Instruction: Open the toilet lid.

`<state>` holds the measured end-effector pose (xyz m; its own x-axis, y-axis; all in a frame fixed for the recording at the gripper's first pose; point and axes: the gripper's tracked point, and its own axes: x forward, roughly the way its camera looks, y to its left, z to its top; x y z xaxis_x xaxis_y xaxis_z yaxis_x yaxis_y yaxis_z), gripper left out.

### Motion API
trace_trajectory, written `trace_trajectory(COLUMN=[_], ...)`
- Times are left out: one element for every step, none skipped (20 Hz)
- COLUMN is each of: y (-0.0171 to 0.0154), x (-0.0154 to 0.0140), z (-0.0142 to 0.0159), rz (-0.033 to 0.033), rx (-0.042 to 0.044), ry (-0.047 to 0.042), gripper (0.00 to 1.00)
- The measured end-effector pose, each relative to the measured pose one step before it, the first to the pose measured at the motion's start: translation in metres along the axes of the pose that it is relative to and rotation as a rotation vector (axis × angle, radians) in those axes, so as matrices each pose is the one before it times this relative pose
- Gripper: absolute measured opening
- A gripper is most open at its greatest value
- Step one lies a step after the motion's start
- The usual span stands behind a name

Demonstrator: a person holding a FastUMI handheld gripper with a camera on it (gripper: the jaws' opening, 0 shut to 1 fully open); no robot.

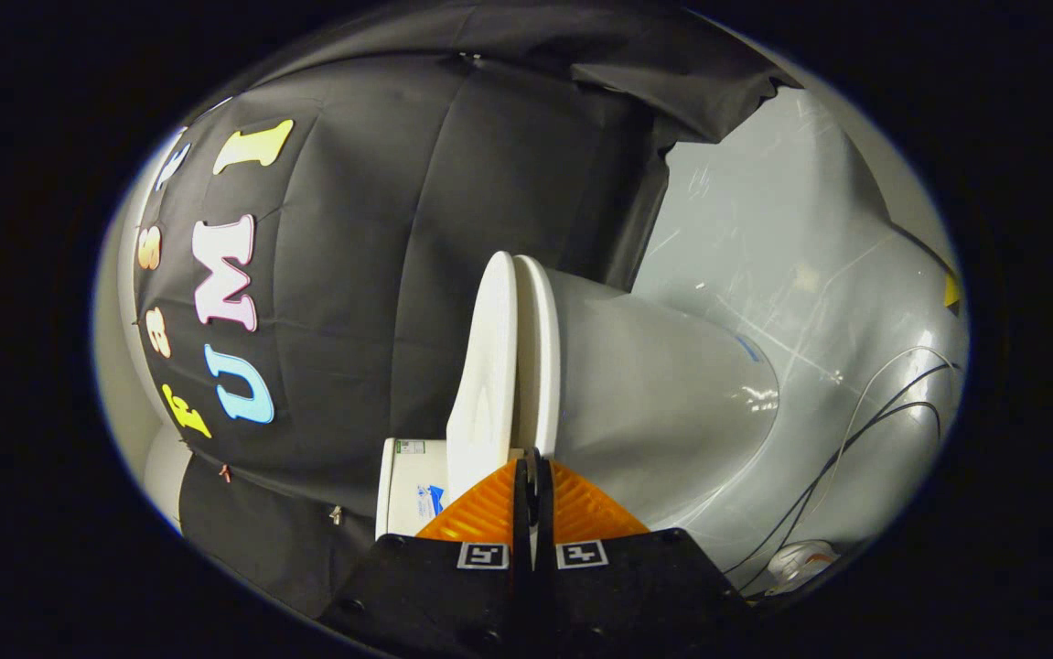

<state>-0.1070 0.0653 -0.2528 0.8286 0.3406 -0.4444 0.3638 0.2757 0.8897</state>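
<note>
The jaws of the gripper [533, 471] stand drawn together, the two orange fingers [480, 513] nearly meeting at their tips with only a thin dark slit between them, and nothing visibly pinched in that slit. The tips sit right at the near edge of the toilet lid [485, 366], at the seam where it lies against the seat [540, 357]; whether they touch that edge or merely rest just short of it cannot be told. The view is rolled on its side, so the lid appears as a white slab standing edge-on, pressed flat to the seat with only a narrow line between the two. Beyond the seat on the bowl's side swells the grey-white toilet bowl [663, 403], and past the bowl lie a few cables [855, 439] on the pale floor [764, 247]. On the lid's other side, close to the fingers, sits a small white box [412, 485]. As a judgement, the lid is still down: the approach to its edge looks finished, while the prying and the whole upward swing remain.
</note>
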Motion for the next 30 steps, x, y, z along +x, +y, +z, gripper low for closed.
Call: trace_trajectory(y=[0.00683,0.00835,0.00594,0.00494,0.00888,0.01165,0.01261,0.01122,0.00996,0.00862,0.01063,0.00978,0.01153,0.01073,0.00992,0.00999,0.01274,0.01482,0.01706,0.01211,0.01251,0.01146,0.01291,0.0085,0.00828,0.00907,0.01072,0.01254,0.01165,0.00951], x=[-0.00204,-0.00671,-0.00229,-0.00139,-0.00273,-0.0024,-0.00157,-0.00324,-0.00341,-0.00298,-0.00346,-0.0034,-0.00312,-0.00018,-0.00337,-0.00158,-0.00246,-0.00383,-0.0047,-0.00298,-0.00377,-0.00109,-0.0018,-0.00132,-0.00116,0.00072,-0.00212,-0.0026,-0.00112,-0.00066], z=[0.0018,-0.00289,-0.00029,0.00004,-0.00035,0.00315,0.00047,0.00313,-0.0005,0.00127,-0.00031,0.00373,0.00192,0.00002,0.00298,0.00129,0.00353,0.00101,0.00423,0.00054,0.00207,0.00128,0.00194,-0.0014,-0.00022,0.00217,0.00072,0.00219,0.00334,-0.00022], rz=[-0.0014,-0.00641,-0.00175,-0.00623,0.00164,-0.00118,0.00396,-0.01289,-0.01405,-0.01444,-0.0091,-0.01204,-0.0073,-0.012,-0.00768,-0.01034,-0.00096,0.00443,0.01038,0.0016,-0.00793,-0.01265,-0.01178,-0.0171,-0.02144,-0.0134,-0.00457,0.00257,-0.00227,-0.00497], rx=[0.00188,-0.01385,-0.02095,-0.03273,-0.03679,-0.03664,-0.03239,-0.02823,-0.03276,-0.03437,-0.02675,-0.02414,-0.02676,-0.03503,-0.02497,-0.031,-0.02451,-0.01541,-0.02032,-0.01886,-0.02019,-0.02901,-0.02985,-0.02933,-0.02772,-0.03169,-0.02973,-0.02669,-0.02735,-0.03016], ry=[-0.00781,-0.00435,-0.00229,-0.00882,-0.00166,-0.01281,-0.00509,-0.0141,0.00624,-0.01354,0.00341,-0.01011,-0.01277,-0.00683,-0.01776,-0.00514,-0.01609,-0.00615,-0.01875,-0.0053,-0.01525,-0.00552,-0.01343,-0.0058,-0.01011,-0.00975,-0.01445,-0.01032,-0.01441,-0.00921], gripper=[0.05,0.05,0.05,0.05,0.05,0.05,0.05,0.05,0.05,0.05,0.05,0.05,0.05,0.05,0.05,0.05,0.05,0.05,0.05,0.05,0.05,0.05,0.05,0.05,0.05,0.05,0.05,0.05,0.05,0.05])
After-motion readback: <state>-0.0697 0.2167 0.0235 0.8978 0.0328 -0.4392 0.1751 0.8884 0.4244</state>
